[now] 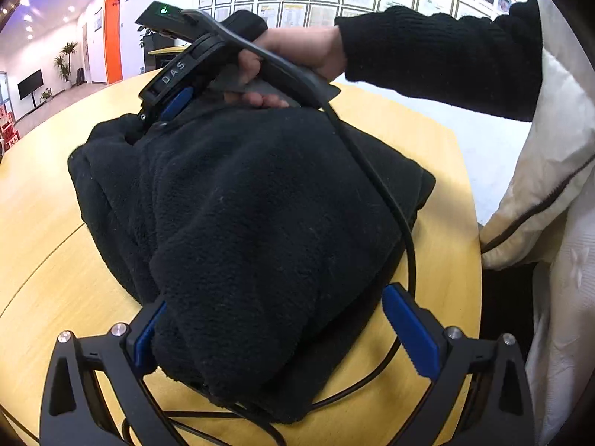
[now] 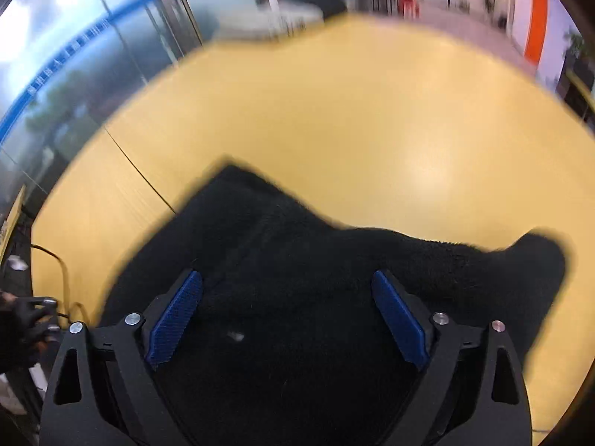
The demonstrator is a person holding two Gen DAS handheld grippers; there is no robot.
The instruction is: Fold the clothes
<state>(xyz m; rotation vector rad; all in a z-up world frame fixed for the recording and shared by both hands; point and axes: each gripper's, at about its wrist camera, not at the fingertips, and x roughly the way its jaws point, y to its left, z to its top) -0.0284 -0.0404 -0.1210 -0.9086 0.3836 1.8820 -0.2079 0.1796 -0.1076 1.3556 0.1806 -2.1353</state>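
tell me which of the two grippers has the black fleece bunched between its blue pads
The left gripper: the black fleece bulges up between its open fingers. The right gripper, also open, only hovers over flat fleece on the yellow table.

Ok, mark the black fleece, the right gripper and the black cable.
black fleece [image 1: 260,204], left wrist view, top of the bundle.
right gripper [image 2: 288,316], right wrist view, midway between fingertips.
black cable [image 1: 375,178], left wrist view, stretch over the fleece.

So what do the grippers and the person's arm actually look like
Both grippers are black frames with ribbed blue pads and silver bolts. The right gripper carries white "DAS" lettering, a green light and a black cable. The right hand is bare, in a black knit sleeve.
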